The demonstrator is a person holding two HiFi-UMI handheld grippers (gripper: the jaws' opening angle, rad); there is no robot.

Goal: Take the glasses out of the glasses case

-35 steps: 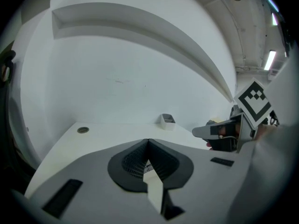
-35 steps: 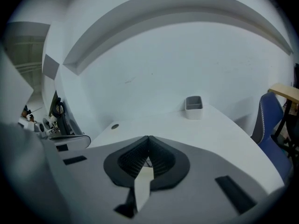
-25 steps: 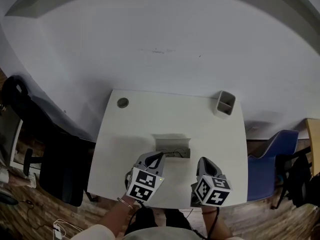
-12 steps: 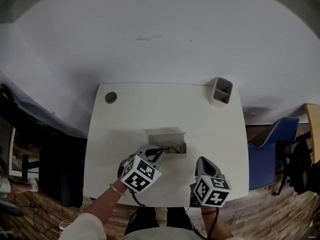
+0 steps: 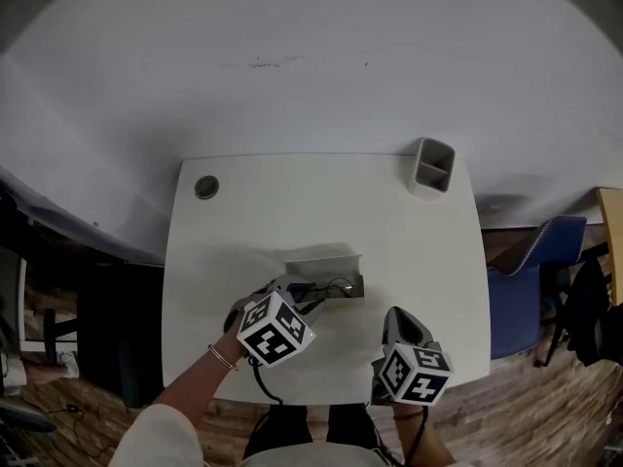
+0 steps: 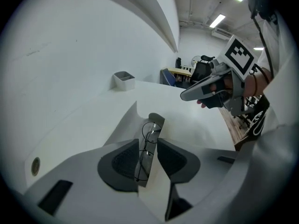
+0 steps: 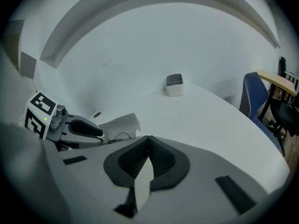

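Note:
An open grey glasses case (image 5: 326, 264) lies mid-table, lid up. Thin wire-rimmed glasses (image 5: 336, 287) lie at its front edge. My left gripper (image 5: 310, 300) points down at them; its jaws have just been opening. In the left gripper view the glasses (image 6: 148, 141) show in the narrow gap between the pads, with the case (image 6: 125, 125) beyond. My right gripper (image 5: 394, 321) hovers to the right, apart from the case, pads shut together on nothing (image 7: 148, 141). From the right gripper view the left gripper (image 7: 79, 129) sits by the glasses (image 7: 119, 136).
The white table (image 5: 292, 212) carries a white pen holder (image 5: 432, 166) at its far right corner and a round cable grommet (image 5: 206, 186) at far left. A blue chair (image 5: 526, 285) stands to the right and a dark chair (image 5: 107, 329) to the left.
My left gripper has sunk toward the case and rolled, its marker cube turning. The right gripper has dropped a little. The head camera has tilted, shifting the table in view.

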